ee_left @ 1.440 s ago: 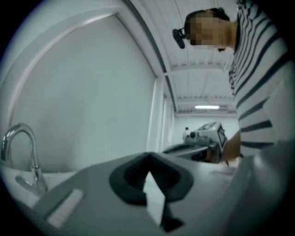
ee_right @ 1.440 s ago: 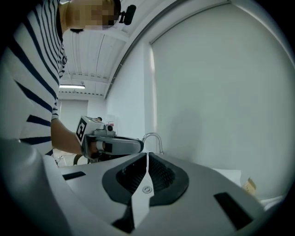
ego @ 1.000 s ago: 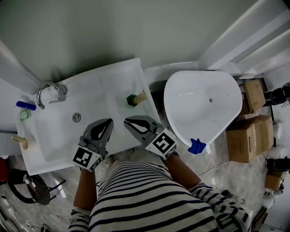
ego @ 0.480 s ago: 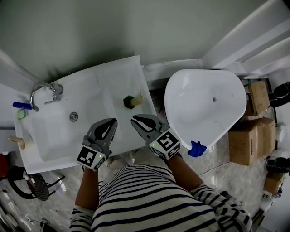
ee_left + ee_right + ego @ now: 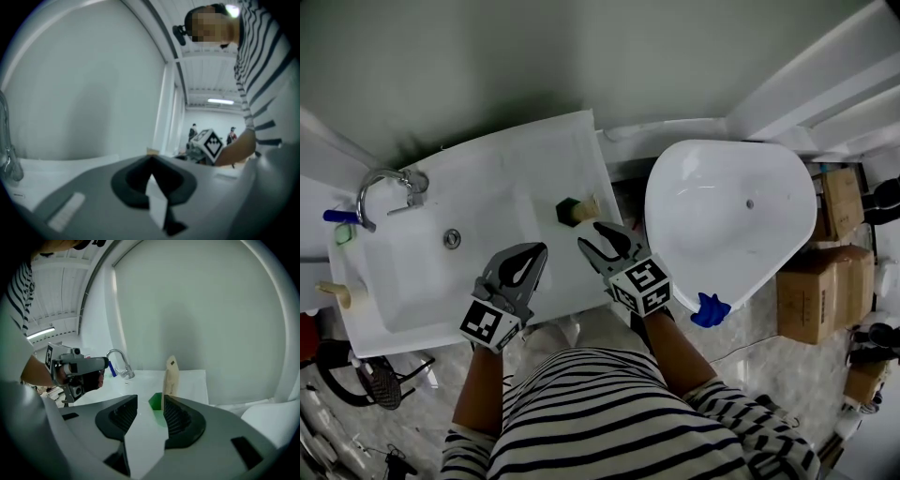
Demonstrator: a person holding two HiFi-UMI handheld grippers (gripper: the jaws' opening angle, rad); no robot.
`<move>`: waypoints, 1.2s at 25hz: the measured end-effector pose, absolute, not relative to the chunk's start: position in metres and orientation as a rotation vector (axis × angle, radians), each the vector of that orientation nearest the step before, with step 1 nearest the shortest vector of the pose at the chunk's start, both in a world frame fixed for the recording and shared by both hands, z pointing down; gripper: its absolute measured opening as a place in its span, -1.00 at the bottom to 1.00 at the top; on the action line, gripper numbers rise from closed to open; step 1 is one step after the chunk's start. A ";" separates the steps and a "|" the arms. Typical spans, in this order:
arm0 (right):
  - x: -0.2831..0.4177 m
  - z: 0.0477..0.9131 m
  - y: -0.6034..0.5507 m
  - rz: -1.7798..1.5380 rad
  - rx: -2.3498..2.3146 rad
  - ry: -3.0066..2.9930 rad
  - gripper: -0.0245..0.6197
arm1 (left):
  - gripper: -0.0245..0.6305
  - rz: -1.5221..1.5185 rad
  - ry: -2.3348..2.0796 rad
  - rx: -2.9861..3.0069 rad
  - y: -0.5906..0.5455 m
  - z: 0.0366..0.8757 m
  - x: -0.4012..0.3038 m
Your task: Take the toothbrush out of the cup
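A green cup (image 5: pixel 568 208) stands near the right edge of the white sink counter (image 5: pixel 502 178), with a pale wooden toothbrush (image 5: pixel 587 205) leaning out of it. In the right gripper view the cup (image 5: pixel 155 402) and the toothbrush (image 5: pixel 171 375) sit just beyond the fingertips. My right gripper (image 5: pixel 600 232) (image 5: pixel 150 401) is open; its jaws have just been opening, with nothing between them. My left gripper (image 5: pixel 534 253) (image 5: pixel 151 160) is shut and empty, hovering over the counter's front left of the cup.
A chrome faucet (image 5: pixel 384 187) and drain (image 5: pixel 452 238) mark the basin at the left. A large white tub (image 5: pixel 731 216) stands right of the counter, a blue object (image 5: pixel 710 307) at its near rim. Cardboard boxes (image 5: pixel 820 281) lie on the floor far right.
My right gripper has moved forward and down toward the cup, and its jaws went from shut to open. The left gripper shifted slightly forward and stayed shut.
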State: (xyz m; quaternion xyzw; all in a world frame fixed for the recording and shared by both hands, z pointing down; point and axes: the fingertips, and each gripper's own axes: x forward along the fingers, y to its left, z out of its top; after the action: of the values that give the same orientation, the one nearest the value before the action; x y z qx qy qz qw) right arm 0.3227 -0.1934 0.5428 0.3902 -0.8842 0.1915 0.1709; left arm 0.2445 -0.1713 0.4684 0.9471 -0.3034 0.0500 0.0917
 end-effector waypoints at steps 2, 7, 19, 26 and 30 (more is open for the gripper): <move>0.325 0.548 -0.200 0.553 1.129 -2.492 -0.42 | -0.90 0.148 -0.906 2.809 -0.173 0.469 0.243; 0.330 0.555 -0.213 0.566 1.166 -2.478 -0.41 | -0.90 0.145 -0.909 2.805 -0.174 0.471 0.244; 0.322 0.568 -0.235 0.594 1.235 -2.452 -0.40 | -0.90 0.148 -0.914 2.793 -0.170 0.475 0.242; 0.321 0.575 -0.241 0.594 1.253 -2.412 -0.40 | -0.90 0.144 -0.931 2.786 -0.170 0.475 0.238; 0.320 0.579 -0.243 0.588 1.259 -2.398 -0.45 | -0.90 0.143 -0.930 2.785 -0.169 0.476 0.237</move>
State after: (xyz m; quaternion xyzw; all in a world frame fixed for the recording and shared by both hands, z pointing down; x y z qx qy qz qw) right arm 0.3201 -0.2433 0.5790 0.4465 -0.8505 0.2087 0.1839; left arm 0.2367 -0.1688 0.4764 0.9425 -0.3148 0.0486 0.1009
